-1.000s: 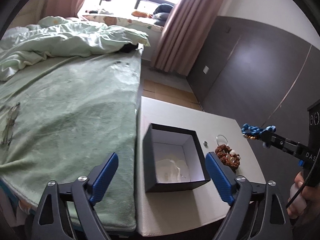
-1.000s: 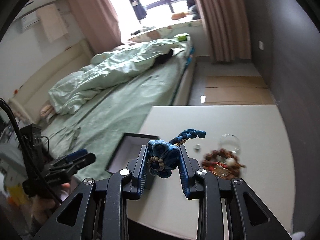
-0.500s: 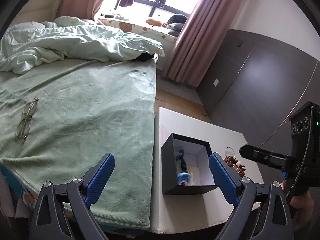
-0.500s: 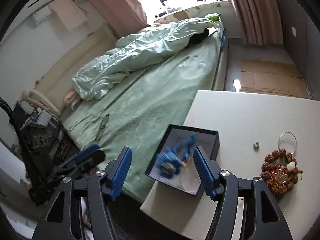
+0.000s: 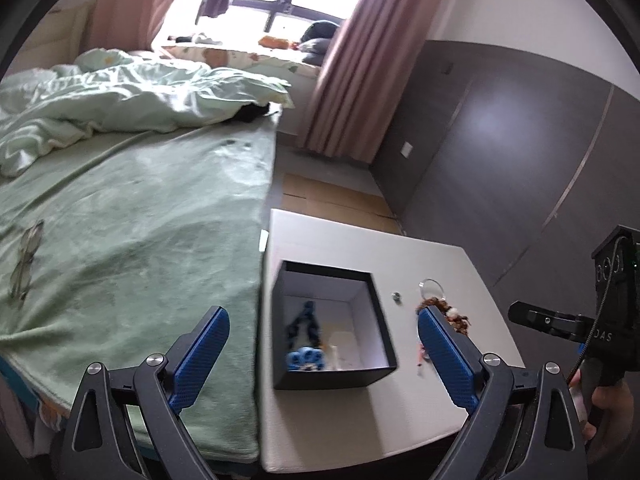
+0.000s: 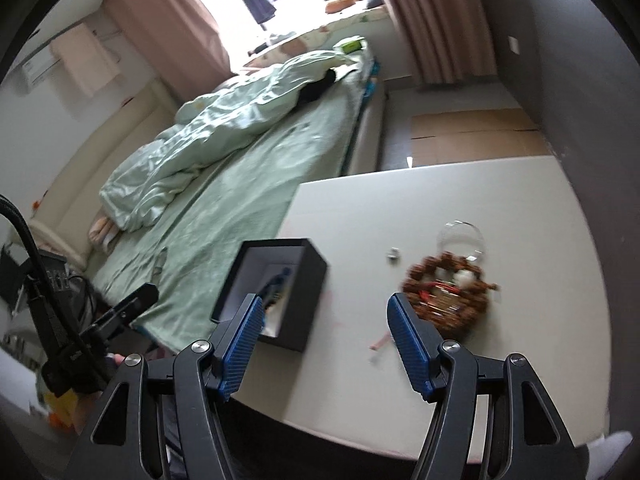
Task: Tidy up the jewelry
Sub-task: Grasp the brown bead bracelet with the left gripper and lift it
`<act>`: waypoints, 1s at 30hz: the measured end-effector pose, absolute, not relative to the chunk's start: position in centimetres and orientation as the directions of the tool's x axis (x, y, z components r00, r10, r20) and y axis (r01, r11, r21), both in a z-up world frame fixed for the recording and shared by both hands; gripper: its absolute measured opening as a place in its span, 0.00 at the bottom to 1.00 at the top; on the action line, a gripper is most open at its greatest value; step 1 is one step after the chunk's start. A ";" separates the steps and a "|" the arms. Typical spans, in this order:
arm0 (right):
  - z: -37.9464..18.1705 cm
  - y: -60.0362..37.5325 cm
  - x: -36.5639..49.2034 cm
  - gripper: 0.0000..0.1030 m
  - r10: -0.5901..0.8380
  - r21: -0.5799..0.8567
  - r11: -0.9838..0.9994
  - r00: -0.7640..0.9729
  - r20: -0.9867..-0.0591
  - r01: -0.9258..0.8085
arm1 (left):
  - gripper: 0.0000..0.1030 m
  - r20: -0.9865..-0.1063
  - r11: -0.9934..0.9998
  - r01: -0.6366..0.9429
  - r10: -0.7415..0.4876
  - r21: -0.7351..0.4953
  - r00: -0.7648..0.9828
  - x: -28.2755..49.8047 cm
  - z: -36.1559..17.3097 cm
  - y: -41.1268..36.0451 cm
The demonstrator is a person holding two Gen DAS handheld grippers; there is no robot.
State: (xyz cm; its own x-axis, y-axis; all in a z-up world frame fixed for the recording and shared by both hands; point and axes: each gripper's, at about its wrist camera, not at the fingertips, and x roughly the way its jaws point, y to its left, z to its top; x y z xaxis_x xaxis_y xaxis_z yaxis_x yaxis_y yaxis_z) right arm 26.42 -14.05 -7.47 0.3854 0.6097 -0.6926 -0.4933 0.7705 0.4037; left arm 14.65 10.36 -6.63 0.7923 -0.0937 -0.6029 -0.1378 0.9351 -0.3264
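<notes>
A black box (image 5: 384, 332) with a white inside stands on the white table (image 5: 340, 240). A blue beaded piece (image 5: 304, 344) lies inside it, also seen in the right wrist view (image 6: 276, 280). A brown bead bracelet (image 6: 448, 296) with a clear ring (image 6: 460, 236) and a small silver ring (image 6: 394, 255) lie on the table right of the box (image 6: 312, 300). My left gripper (image 5: 324, 356) is open and empty, held in front of the box. My right gripper (image 6: 324, 344) is open and empty, above the table's near edge between box and bracelet.
A bed with a green cover (image 5: 132, 232) and rumpled duvet lies left of the table. Glasses (image 5: 26, 260) lie on the bed. A dark wall (image 5: 500, 160) stands on the right. A small pink item (image 6: 380, 342) lies on the table near the bracelet.
My right gripper opened and dropped the blue beaded piece into the box, then drew back towards the bracelet side. My left gripper stayed open in front of the box.
</notes>
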 end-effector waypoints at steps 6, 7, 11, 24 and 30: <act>-8.3 -17.4 26.5 0.63 0.590 0.416 0.797 0.412 -0.695 -0.438 | 0.93 -0.602 0.946 -0.072 -0.141 -0.316 0.786 15.7 -6.5 7.5; -8.5 -17.9 26.5 0.63 0.585 0.417 0.802 0.416 -0.696 -0.429 | 0.93 -0.603 0.949 -0.062 -0.145 -0.310 0.785 15.8 -6.5 7.0; -9.4 -20.1 26.7 0.63 0.578 0.431 0.811 0.425 -0.697 -0.396 | 0.93 -0.608 0.956 -0.018 -0.171 -0.293 0.775 16.6 -6.5 5.0; -12.3 -25.6 26.8 0.62 0.568 0.478 0.823 0.446 -0.692 -0.306 | 0.59 -0.683 0.954 0.069 -0.259 -0.293 0.683 21.5 -7.6 -0.4; -13.7 -27.8 26.9 0.62 0.560 0.493 0.828 0.453 -0.694 -0.268 | 0.44 -0.732 0.945 0.079 -0.297 -0.318 0.613 24.6 -8.6 -2.3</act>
State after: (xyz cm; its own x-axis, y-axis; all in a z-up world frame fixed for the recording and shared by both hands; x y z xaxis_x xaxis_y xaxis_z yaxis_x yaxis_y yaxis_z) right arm 26.86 -27.80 -13.67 0.4529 0.5602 -0.6936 -0.2680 0.8275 0.4933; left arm 24.63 -2.30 -8.63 0.6128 -0.2974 -0.7321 0.0790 0.9449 -0.3177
